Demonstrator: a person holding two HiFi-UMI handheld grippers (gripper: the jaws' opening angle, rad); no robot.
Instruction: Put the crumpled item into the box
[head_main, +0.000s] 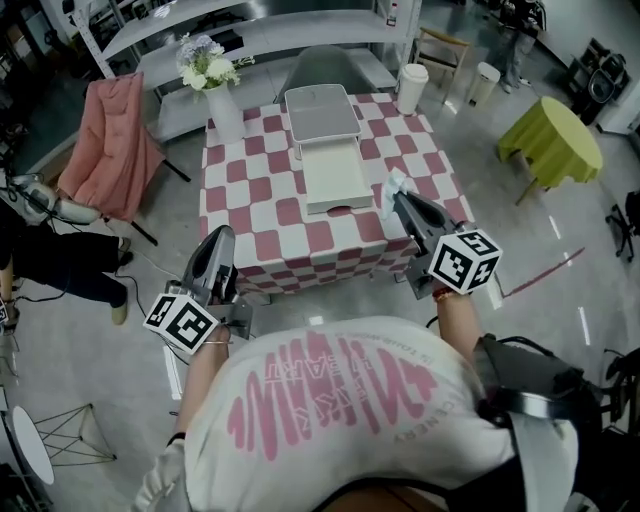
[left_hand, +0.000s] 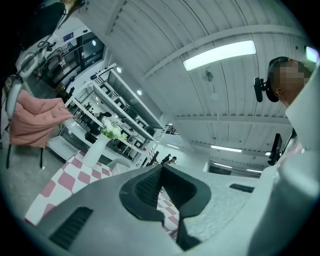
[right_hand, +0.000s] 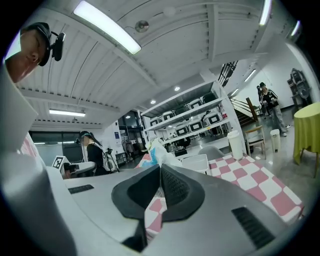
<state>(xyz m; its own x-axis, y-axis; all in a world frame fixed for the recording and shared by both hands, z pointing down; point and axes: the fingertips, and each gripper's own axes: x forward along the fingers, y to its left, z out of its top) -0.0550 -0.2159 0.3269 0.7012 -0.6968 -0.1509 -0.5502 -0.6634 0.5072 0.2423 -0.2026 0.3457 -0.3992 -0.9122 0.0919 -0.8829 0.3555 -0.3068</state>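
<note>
The crumpled item (head_main: 391, 190), a white and pale blue wad, sticks out of my right gripper (head_main: 398, 199), which is shut on it above the table's front right part. In the right gripper view the crumpled item (right_hand: 154, 151) shows just past the gripper tips (right_hand: 160, 167). The white box (head_main: 336, 178) lies open mid-table, left of that gripper, its lid (head_main: 320, 112) folded back; the same box (right_hand: 198, 162) is visible beyond the closed jaws. My left gripper (head_main: 222, 236) hangs shut and empty at the table's front left edge; its tips (left_hand: 162, 167) meet.
On the pink-checked table (head_main: 260, 215) stand a white vase of flowers (head_main: 222, 100) at the back left and a white cup (head_main: 411, 88) at the back right. A pink-draped chair (head_main: 115, 140) is left, a yellow-green round table (head_main: 553, 135) right, a grey chair (head_main: 325, 65) behind.
</note>
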